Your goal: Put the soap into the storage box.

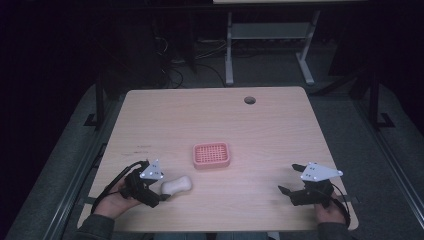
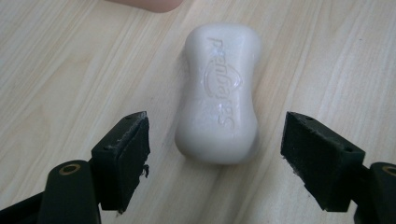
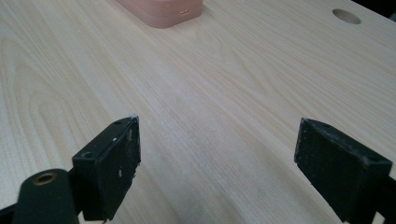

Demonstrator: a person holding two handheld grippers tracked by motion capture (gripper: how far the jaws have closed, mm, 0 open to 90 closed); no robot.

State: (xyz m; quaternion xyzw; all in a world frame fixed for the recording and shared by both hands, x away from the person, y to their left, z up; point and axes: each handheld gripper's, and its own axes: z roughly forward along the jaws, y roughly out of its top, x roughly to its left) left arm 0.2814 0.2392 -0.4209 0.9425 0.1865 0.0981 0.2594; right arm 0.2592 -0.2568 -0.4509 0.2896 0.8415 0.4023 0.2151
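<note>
Two claws, both with jaws spread wide and holding nothing. The soap bar [image 2: 218, 91] lies flat on the worktop [image 1: 280, 130], just ahead of my left claw [image 2: 215, 154], its near end between the pads [image 2: 128, 158]. I judge the grasp comes next: I would ease forward, centre the waist, then close gently. The pink dish [image 1: 211, 155] sits beyond; my right claw [image 1: 292, 181] hovers well apart

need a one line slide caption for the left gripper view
Open left hand-held gripper straddling the near end of a white, waisted soap bar lying flat on the light wooden table, jaws not touching it.
</note>
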